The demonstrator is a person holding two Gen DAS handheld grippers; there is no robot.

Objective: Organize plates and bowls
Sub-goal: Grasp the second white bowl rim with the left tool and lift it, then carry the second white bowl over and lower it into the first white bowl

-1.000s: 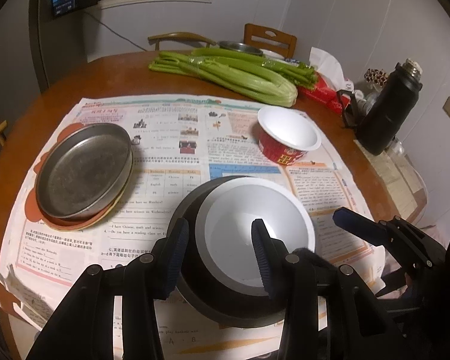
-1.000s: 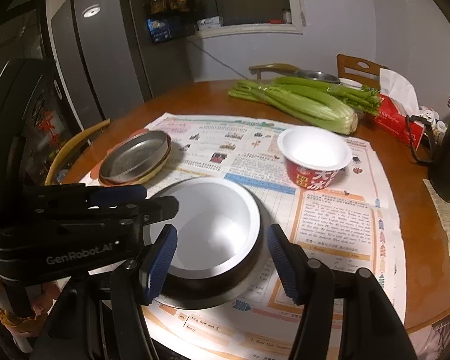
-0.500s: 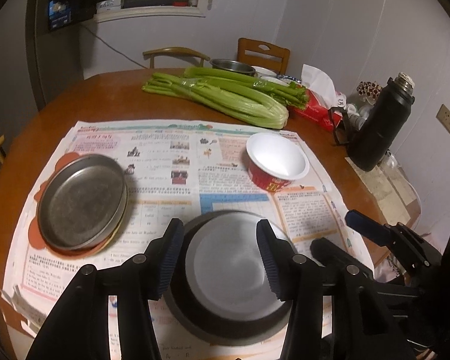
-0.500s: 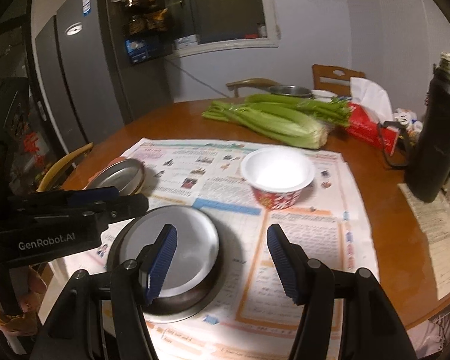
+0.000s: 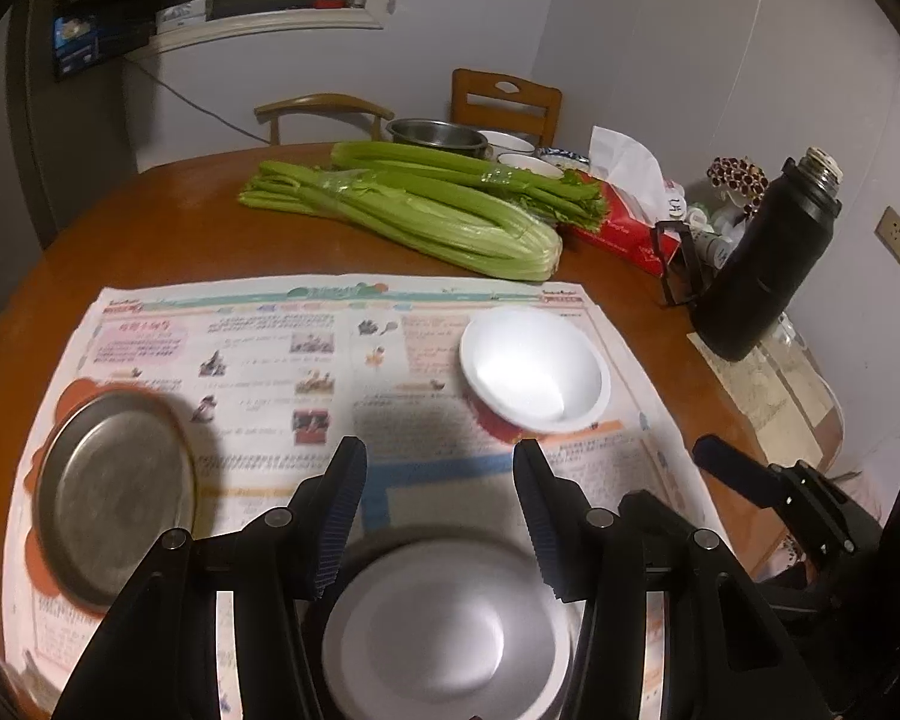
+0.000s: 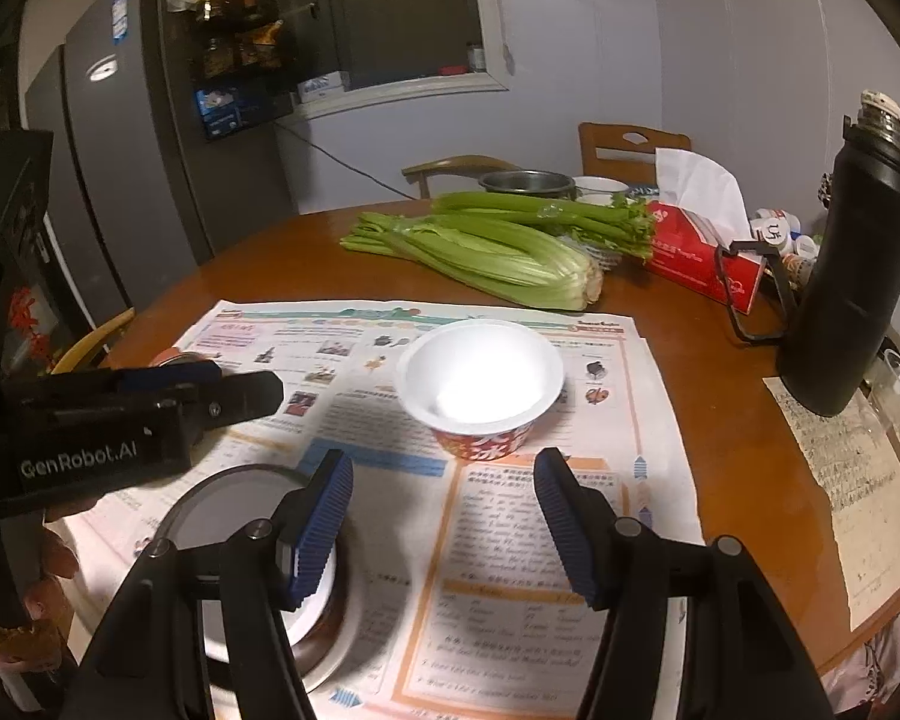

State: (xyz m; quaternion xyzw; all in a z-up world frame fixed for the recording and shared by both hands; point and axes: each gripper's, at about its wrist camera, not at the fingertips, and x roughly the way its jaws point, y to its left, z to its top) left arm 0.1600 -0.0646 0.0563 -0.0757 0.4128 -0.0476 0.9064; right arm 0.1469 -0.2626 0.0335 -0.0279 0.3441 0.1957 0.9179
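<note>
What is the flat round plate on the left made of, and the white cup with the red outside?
The flat round plate looks like metal, probably steel: dull grey with a soft sheen and a thin rolled rim. The white cup looks like a throwaway paper or foam bowl: matte white inside, thin lip, red printed pattern outside. Which of the two, I cannot tell.

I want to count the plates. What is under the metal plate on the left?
An orange plate's scalloped rim shows beneath the metal plate, on the newspaper. Anything further under it is covered.

Two close, side-by-side wrist views across the shared newspaper (image 5: 306,360), table-edge to wall.
</note>
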